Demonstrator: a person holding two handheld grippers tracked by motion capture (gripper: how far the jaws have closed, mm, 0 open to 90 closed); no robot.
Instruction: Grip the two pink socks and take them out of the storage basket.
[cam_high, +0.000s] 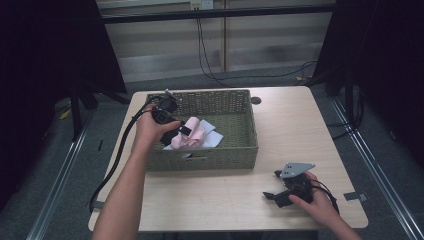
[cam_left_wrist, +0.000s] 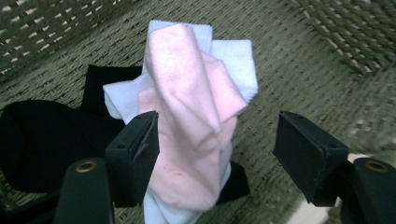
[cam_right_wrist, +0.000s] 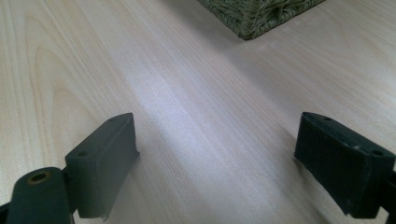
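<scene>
Two tools are in hand, one on each side of the surface (cam_high: 280, 125). The left tool (cam_high: 181, 131) reaches down into the green woven basket (cam_high: 240, 150), over a small heap of socks. In the left gripper view its jaws stand wide apart, released, with the pink sock (cam_left_wrist: 191, 121) rising between them. The left jaw lies right against the pink fabric; the right jaw stands well clear of it, so nothing is clamped. The pink sock is folded and lies on top of a white sock (cam_left_wrist: 233, 65), and a black sock (cam_left_wrist: 42, 140) spreads beneath and to the left of both, all on the basket's woven floor. In the high view the heap sits toward the basket's left front part.

The right tool (cam_high: 272, 192) rests low at the near right corner of the surface, well apart from the basket, held by the right hand (cam_high: 320, 202). In the right gripper view its jaws gape wide with bare pale wood between them and a corner of the basket farther off.
</scene>
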